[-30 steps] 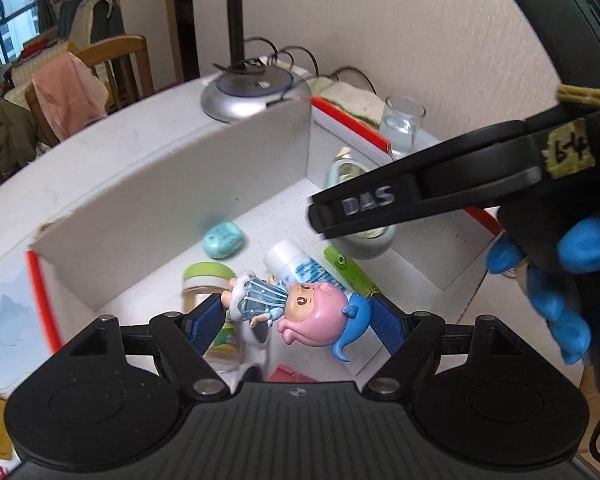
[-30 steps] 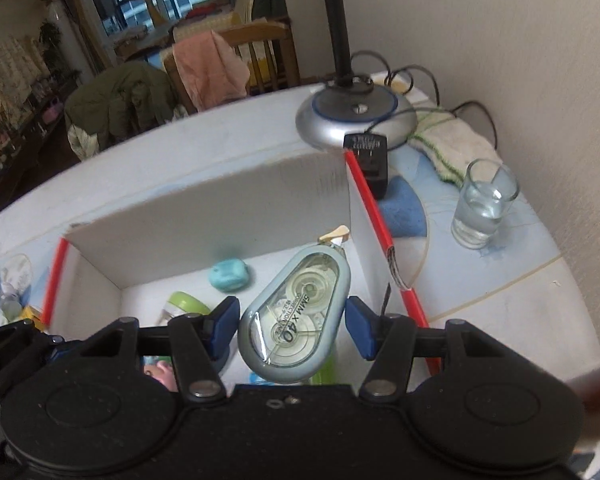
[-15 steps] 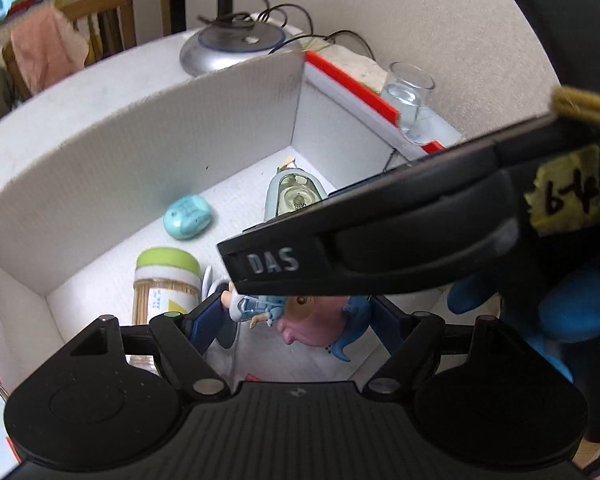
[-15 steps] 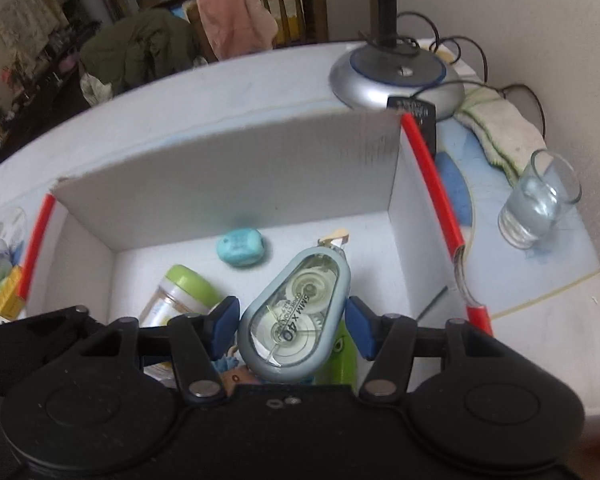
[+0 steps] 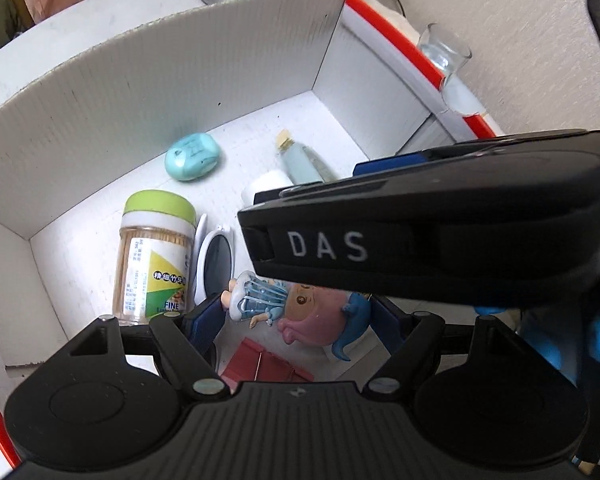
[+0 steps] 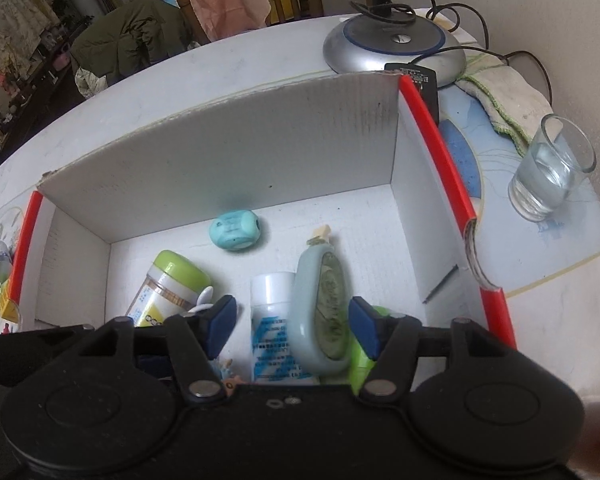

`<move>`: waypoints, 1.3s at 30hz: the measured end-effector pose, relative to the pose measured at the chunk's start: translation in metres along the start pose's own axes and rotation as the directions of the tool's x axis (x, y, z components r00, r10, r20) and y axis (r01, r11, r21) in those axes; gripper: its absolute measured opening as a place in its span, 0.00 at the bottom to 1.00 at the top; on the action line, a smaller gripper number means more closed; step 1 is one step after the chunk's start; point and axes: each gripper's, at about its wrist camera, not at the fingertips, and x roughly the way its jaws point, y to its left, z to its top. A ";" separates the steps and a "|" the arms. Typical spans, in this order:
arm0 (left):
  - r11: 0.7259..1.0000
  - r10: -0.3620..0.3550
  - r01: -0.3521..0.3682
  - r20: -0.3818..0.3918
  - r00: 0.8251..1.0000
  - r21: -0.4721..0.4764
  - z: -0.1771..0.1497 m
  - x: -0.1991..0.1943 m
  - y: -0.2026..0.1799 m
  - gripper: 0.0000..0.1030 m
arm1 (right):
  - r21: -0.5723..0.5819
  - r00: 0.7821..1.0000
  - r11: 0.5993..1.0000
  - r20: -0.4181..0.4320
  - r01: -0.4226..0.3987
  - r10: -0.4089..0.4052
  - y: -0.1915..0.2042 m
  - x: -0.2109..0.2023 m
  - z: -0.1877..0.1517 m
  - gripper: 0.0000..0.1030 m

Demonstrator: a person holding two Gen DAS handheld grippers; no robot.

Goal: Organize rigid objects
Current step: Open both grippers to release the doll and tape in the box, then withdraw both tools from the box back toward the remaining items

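A white cardboard box (image 6: 228,152) with red edges holds several small items. My left gripper (image 5: 296,316) is low inside it, shut on a pink-haired doll (image 5: 300,312) in a blue dress. My right gripper (image 6: 292,328) hangs above the box floor and its jaws are opening. The grey-green correction tape (image 6: 324,308) stands on its edge between the pads, free of the left pad, resting on a white bottle (image 6: 274,320). Its tip shows in the left wrist view as the correction tape (image 5: 300,164). The right gripper's black body (image 5: 420,240) crosses the left wrist view.
In the box lie a teal oval case (image 6: 234,229), a green-lidded toothpick jar (image 5: 152,256), white sunglasses (image 5: 216,264) and a red piece (image 5: 260,364). Outside to the right stand a glass of water (image 6: 548,172), a lamp base (image 6: 392,44), a black adapter (image 6: 416,80) and a cloth (image 6: 504,96).
Both grippers sank deeper into the box. The right jaws spread and the correction tape slipped out of their grip onto its edge. The left gripper kept hold of the doll.
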 end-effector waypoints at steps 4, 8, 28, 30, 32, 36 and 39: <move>1.000 0.005 -0.005 0.007 1.000 0.002 0.001 -0.001 0.001 0.76 | 0.008 1.000 1.000 0.011 -0.011 0.011 0.000 -0.006 -0.001 0.63; 1.000 0.001 -0.001 0.029 1.000 0.009 0.004 0.000 -0.001 0.76 | 0.015 0.999 1.000 0.029 -0.019 0.018 0.001 -0.013 -0.004 0.66; 0.999 0.044 -0.048 0.265 0.963 0.010 -0.039 -0.079 -0.002 0.76 | -0.029 0.991 0.998 0.124 -0.050 0.053 0.028 -0.070 -0.019 0.71; 0.999 0.051 -0.053 0.291 0.955 -0.002 -0.045 -0.090 0.001 0.76 | -0.033 0.990 0.998 0.133 -0.049 0.053 0.033 -0.076 -0.021 0.72; 0.999 0.053 -0.051 0.317 0.947 -0.016 -0.051 -0.101 0.006 0.76 | -0.041 0.988 0.998 0.144 -0.050 0.055 0.038 -0.082 -0.024 0.72; 0.998 0.045 -0.029 0.359 0.932 -0.047 -0.064 -0.120 0.019 0.76 | -0.044 0.985 0.997 0.164 -0.057 0.063 0.048 -0.093 -0.028 0.72; 0.997 0.053 -0.031 0.393 0.918 -0.064 -0.076 -0.135 0.029 0.76 | -0.050 0.981 0.997 0.181 -0.062 0.070 0.057 -0.100 -0.032 0.76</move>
